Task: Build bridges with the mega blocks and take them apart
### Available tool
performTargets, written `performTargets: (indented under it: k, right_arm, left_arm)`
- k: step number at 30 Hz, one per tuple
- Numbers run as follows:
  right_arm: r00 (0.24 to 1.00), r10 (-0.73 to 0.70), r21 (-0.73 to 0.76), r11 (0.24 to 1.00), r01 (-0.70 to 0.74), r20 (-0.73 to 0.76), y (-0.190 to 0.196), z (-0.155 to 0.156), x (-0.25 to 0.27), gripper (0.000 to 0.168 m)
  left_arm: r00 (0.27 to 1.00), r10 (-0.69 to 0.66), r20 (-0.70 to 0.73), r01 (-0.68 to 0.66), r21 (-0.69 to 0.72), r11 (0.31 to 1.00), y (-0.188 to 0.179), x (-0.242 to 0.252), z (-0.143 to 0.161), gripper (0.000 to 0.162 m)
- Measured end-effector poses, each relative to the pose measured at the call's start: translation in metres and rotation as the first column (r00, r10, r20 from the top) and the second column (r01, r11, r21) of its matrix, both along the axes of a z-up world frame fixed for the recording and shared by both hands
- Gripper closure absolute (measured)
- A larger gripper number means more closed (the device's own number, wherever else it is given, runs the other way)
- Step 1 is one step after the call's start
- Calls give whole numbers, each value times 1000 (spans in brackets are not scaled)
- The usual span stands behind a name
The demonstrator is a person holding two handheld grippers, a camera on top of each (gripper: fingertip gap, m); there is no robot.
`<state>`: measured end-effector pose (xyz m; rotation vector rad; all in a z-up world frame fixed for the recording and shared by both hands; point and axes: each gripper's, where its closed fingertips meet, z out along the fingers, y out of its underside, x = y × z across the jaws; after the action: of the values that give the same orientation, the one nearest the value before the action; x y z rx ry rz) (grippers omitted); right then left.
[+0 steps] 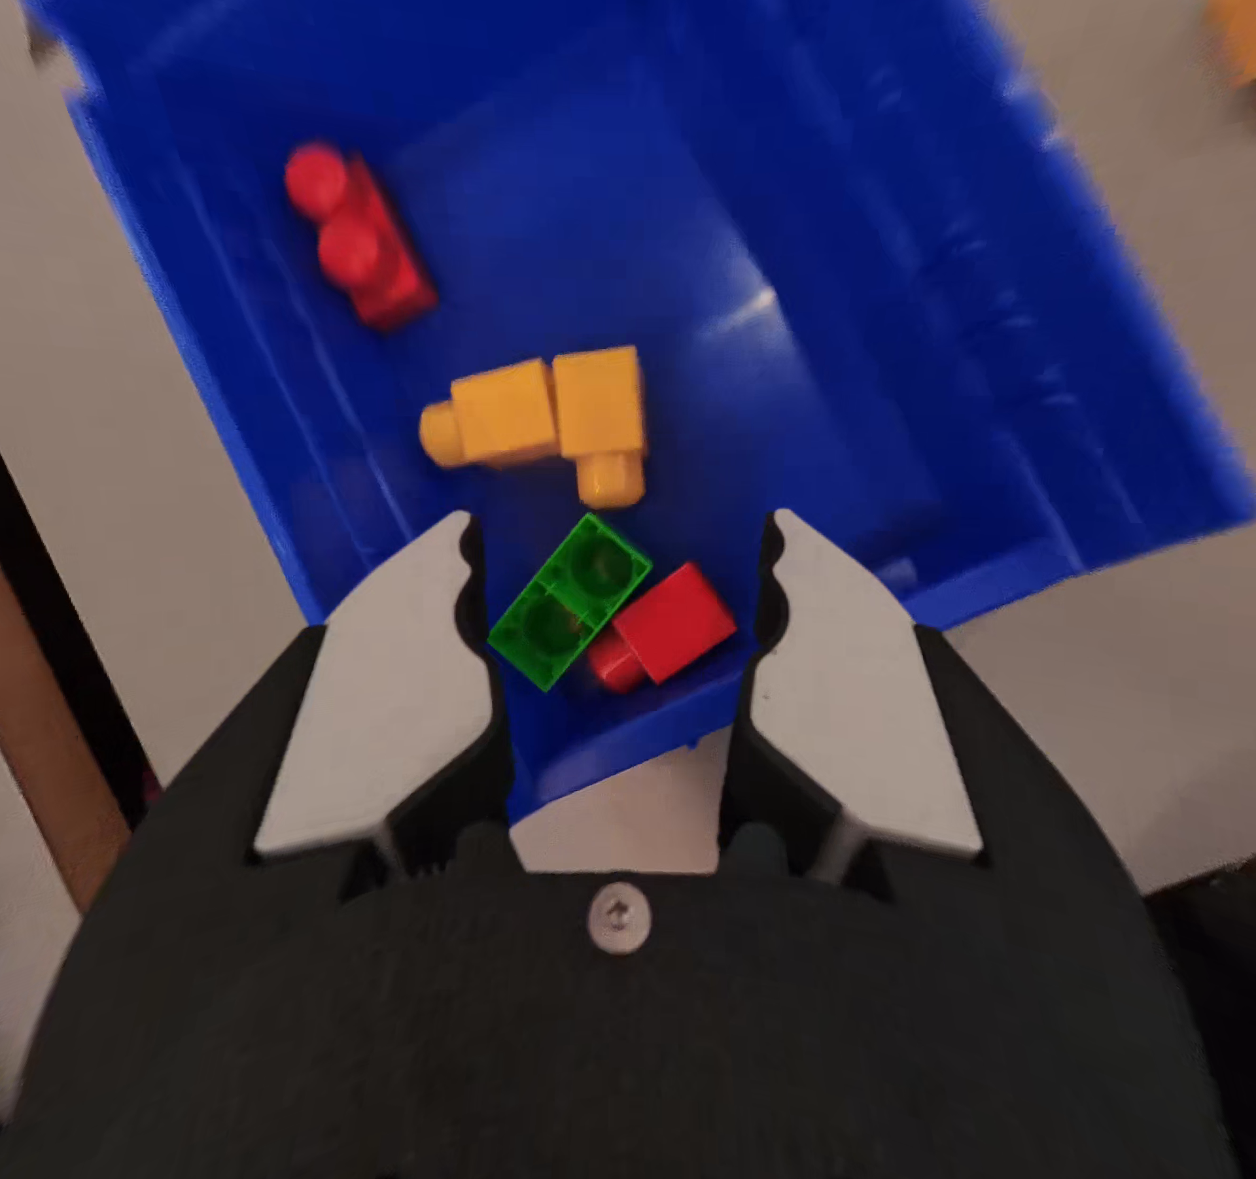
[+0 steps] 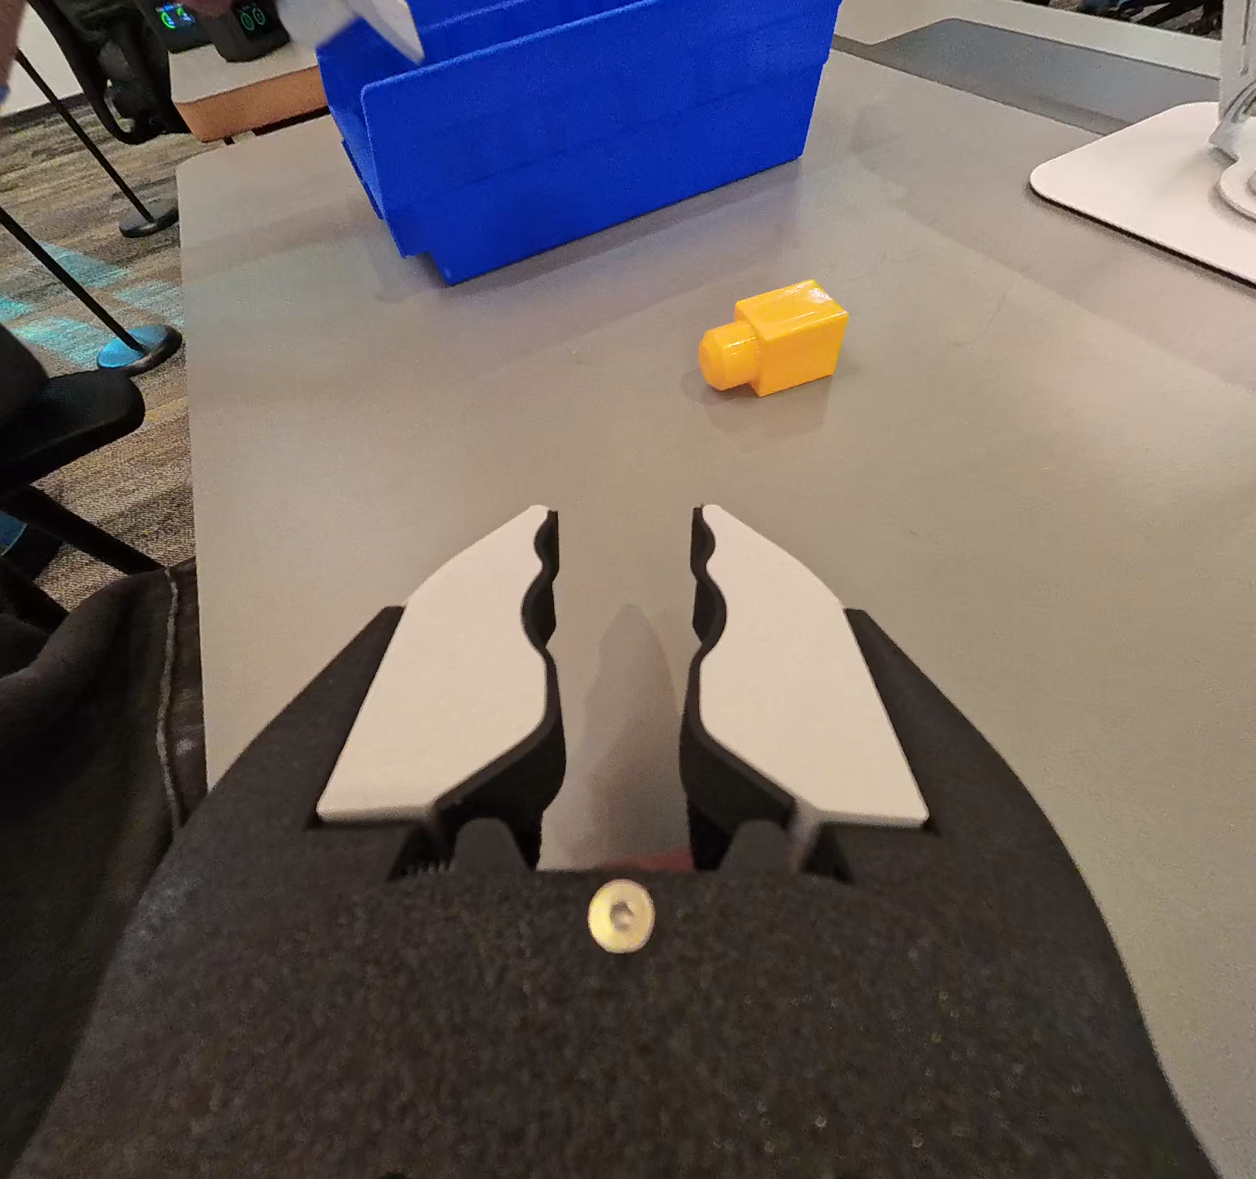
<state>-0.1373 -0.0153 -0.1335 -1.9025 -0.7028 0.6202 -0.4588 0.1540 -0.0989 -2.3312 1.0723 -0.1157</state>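
Grey table [image 2: 408, 399] — patterned carpet [image 2: 88, 195] beyond

Five blocks lie loose in the blue bin [image 1: 883, 263] under my left camera. Upper left: a red two-stud block [image 1: 360, 243] on its side. Centre: two yellow one-stud blocks [image 1: 537, 419], tipped over, touching at a right angle. Below them: a green two-stud block [image 1: 569, 601], hollow underside up, touching a red one-stud block [image 1: 669, 623]. On the table, centre right of my right view: one more yellow one-stud block [image 2: 775, 338], on its side, stud pointing left, near the bin.
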Motion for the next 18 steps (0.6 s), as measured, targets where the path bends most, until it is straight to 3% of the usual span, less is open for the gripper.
performTargets:
  k: [4,12,14,15,18]
  right_arm:
    - [1000,5,-4,1000,-5,8,-2,0,-2,131]
    - [994,-1,62,998,-6,107,-7,3,-3,133]
    - [993,10,80,997,-20,122,-9,6,-6,134]
    - [991,13,89,996,-25,133,-10,6,-7,134]
    - [985,11,105,994,-30,174,-11,3,-7,135]
  left_arm:
    - [986,164,9,-160,-162,974,13,-4,-29,92]
    - [971,181,-157,-217,-254,943,30,5,-71,92]
    - [970,161,-182,-212,-312,926,26,7,-84,104]
    - [965,152,-214,-212,-294,932,27,5,-86,126]
    - [973,145,-177,-185,-231,955,29,9,-69,126]
